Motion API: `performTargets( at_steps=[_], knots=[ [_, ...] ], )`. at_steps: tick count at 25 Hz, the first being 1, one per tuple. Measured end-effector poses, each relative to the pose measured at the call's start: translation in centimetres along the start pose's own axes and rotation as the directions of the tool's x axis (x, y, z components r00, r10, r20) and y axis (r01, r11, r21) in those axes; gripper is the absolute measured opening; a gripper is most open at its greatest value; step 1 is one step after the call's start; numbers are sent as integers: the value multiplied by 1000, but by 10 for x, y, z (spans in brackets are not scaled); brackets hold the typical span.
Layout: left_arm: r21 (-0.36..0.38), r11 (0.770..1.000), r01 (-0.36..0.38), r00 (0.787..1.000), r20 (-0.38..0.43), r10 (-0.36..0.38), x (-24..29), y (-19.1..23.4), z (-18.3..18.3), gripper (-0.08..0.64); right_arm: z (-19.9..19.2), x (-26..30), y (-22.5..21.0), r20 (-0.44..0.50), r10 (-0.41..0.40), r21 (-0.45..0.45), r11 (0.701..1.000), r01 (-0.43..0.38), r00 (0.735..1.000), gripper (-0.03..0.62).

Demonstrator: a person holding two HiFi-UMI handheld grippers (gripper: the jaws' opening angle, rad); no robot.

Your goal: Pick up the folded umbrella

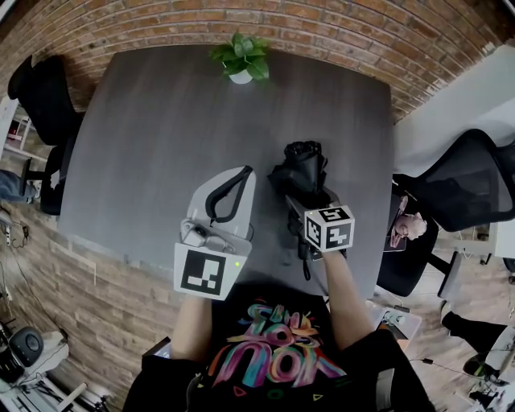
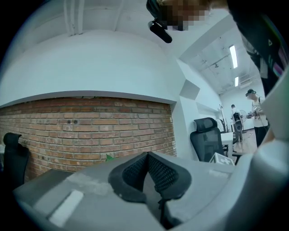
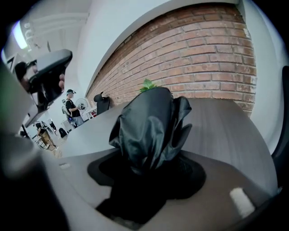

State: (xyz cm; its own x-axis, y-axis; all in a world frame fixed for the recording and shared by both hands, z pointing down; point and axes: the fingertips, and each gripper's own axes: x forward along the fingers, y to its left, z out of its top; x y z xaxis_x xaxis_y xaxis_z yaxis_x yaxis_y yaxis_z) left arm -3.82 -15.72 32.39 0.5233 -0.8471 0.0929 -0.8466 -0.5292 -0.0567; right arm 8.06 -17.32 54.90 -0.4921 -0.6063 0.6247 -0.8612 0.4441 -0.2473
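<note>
The folded umbrella [image 1: 302, 167] is black, with bunched glossy fabric. My right gripper [image 1: 299, 189] is shut on it over the right half of the dark grey table [image 1: 161, 137]. In the right gripper view the umbrella [image 3: 151, 128] fills the space between the jaws and sticks out forward past them. My right gripper [image 3: 149, 169] has its pads hidden under the fabric. My left gripper [image 1: 245, 171] hovers to the left of the umbrella, apart from it. Its jaws are shut with nothing in them. In the left gripper view my left gripper [image 2: 146, 157] has its black pads meeting.
A small potted plant [image 1: 241, 58] stands at the table's far edge by the brick wall [image 1: 338, 24]. Black office chairs stand at the left [image 1: 40, 96] and right [image 1: 467, 181] of the table. People [image 3: 71, 107] stand far off in the room.
</note>
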Motion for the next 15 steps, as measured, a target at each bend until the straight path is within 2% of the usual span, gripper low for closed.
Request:
performTargets(
  at_steps=[9,15],
  knots=[
    [5,1000,28,999,36,-28,8,-6,18,-12,64,-49,9,179,-1,-14,1000,4,984,270],
    [17,998,54,997,57,-55,18,-12,30,-12,100,-90,10,290,3,-16,1000,2,957,270]
  ],
)
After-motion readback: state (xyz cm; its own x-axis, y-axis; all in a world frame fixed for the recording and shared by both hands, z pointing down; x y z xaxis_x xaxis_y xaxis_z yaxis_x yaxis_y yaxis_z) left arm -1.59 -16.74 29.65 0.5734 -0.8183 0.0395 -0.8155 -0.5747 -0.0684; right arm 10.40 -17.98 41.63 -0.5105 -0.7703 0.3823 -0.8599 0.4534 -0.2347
